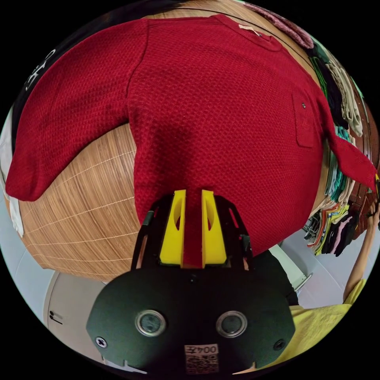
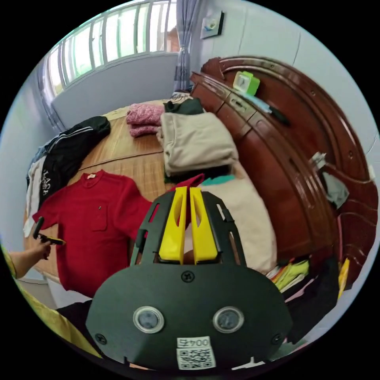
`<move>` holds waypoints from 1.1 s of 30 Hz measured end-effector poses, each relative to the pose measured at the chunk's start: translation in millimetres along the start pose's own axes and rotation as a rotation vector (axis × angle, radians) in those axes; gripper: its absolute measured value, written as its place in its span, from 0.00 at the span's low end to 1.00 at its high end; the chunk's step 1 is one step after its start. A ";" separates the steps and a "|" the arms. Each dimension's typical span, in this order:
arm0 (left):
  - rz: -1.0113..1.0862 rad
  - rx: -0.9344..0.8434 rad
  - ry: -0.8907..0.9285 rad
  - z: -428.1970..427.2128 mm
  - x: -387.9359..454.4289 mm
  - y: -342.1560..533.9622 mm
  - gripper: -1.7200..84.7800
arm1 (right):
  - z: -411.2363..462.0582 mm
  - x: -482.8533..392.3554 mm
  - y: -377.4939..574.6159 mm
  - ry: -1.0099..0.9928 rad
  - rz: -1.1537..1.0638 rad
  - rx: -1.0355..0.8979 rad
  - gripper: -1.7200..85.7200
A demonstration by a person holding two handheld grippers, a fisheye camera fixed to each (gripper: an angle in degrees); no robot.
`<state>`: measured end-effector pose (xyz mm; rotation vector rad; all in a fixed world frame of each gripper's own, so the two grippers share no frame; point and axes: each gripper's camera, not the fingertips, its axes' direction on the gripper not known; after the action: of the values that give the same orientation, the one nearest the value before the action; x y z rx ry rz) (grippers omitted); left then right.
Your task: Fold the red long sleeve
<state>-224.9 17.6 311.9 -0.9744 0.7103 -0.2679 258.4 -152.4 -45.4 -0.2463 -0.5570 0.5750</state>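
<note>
In the right gripper view, the right claw (image 2: 188, 194) has its yellow jaws nearly together on the cuff of the red long sleeve (image 2: 97, 225), which lies spread flat on the bamboo-matted bed (image 2: 126, 152). Folded beige clothes (image 2: 196, 144) sit stacked beside a dark wooden headboard (image 2: 301, 158). At the far edge, the left claw (image 2: 47, 237) rests by the shirt's other sleeve.

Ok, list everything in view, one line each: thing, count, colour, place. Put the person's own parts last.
red long sleeve: one, red, spread flat on the mat
bamboo mat: one, tan, under the clothes
black jacket: one, black with white stripes, beyond the shirt's collar
pink knit: one folded, pink, far end of mat
beige stack: one pile, beige, beside the headboard
headboard: one, dark red wood, along the mat
left gripper: yellow jaws, closed on the hem
right gripper: yellow jaws, closed on a sleeve end
hand: one, at the shirt's hem side
</note>
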 end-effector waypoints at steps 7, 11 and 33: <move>-0.013 0.027 -0.008 7.8 -10.0 10.2 0.08 | 149.6 75.4 -43.4 0.159 0.136 -0.387 0.04; -0.021 0.038 -0.001 11.6 -18.4 15.4 0.08 | 139.4 54.6 -55.4 0.137 0.205 -0.212 0.07; 0.030 0.091 0.071 13.5 -60.4 46.8 0.07 | 391.0 -348.8 97.4 -0.154 -0.619 -0.845 0.20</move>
<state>-265.8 83.1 303.9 -0.8701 0.7708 -0.3077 -247.7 -247.0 92.1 -0.7954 -0.9606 -0.2760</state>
